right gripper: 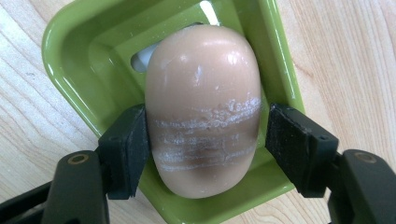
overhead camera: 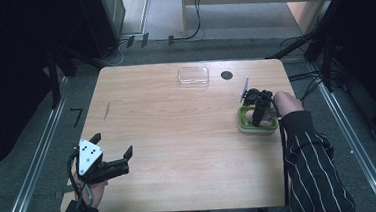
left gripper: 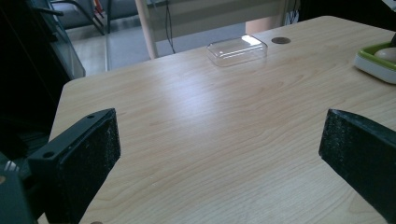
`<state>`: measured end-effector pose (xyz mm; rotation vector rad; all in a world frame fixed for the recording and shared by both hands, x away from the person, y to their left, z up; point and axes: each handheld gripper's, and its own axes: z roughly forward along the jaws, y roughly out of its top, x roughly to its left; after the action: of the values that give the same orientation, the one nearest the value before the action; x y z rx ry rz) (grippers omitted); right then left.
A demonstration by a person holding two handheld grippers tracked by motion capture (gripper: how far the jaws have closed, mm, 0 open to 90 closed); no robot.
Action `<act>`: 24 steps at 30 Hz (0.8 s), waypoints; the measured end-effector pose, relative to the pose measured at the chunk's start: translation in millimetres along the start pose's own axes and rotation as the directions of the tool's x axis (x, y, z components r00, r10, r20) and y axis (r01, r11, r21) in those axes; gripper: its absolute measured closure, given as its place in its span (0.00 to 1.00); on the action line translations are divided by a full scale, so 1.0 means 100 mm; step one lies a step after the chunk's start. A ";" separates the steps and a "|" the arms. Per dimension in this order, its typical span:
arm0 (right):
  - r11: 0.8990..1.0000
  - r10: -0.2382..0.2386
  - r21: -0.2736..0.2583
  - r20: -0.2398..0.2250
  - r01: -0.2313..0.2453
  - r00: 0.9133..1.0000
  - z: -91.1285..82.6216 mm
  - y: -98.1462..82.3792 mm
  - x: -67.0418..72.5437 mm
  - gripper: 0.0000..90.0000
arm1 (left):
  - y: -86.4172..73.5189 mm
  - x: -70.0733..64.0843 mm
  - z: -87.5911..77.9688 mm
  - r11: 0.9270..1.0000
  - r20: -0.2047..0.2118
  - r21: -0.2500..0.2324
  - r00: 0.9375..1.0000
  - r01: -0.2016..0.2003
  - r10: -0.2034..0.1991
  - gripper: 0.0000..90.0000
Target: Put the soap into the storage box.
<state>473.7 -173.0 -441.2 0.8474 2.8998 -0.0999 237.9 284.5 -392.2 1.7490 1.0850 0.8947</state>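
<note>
At the far right of the table (overhead camera: 179,151), the right gripper (overhead camera: 257,103) is reaching down into a green dish (overhead camera: 257,126), and its jaws are standing narrow around a tan bar of soap (right gripper: 203,84). In the right gripper view the soap is lying lengthwise in the dish (right gripper: 74,51), resting on its floor. One pad is sitting against the soap's side, while the other is showing a thin sliver of green between itself and the bar. I am reading that as a grip that is loose at best, not a firm squeeze.

Near the left edge, the left gripper (overhead camera: 112,144) is hovering above the bare wood with its jaws spread wide and nothing between them. It is pointing across the table toward the far right.

A clear plastic lid (overhead camera: 193,77) is lying at the far middle of the table, well apart from the dish. A small dark round spot (overhead camera: 227,75) is sitting just to its right.

Judging from how things lie, the soap is already sitting in its dish, so that part is looking done or nearly so. What is left, I am guessing, is freeing the right gripper from the soap and fetching the lid, which neither gripper is touching, to cover the dish. The idle, wide-open left gripper is looking free for that.
</note>
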 end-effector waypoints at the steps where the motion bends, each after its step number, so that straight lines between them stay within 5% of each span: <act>1: 1.000 0.000 0.000 0.000 0.000 1.000 0.00 0.00 0.00 0.35 | 0.00 0.00 0.00 1.000 0.000 0.000 1.000 0.000 0.000 0.00; 12: 0.999 0.029 -0.024 -0.005 -0.029 1.000 -0.11 -0.02 0.02 0.24 | 0.01 -0.01 0.01 1.000 0.003 -0.002 1.000 -0.003 0.003 0.00; 24: 0.985 0.141 -0.087 -0.071 -0.147 0.988 -0.23 -0.02 0.16 0.07 | 0.02 -0.03 0.04 1.000 0.016 -0.005 1.000 -0.006 0.006 0.00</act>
<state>457.5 -163.7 -420.6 1.0582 2.8640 0.0752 240.8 280.0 -391.8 1.7535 1.0662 0.8850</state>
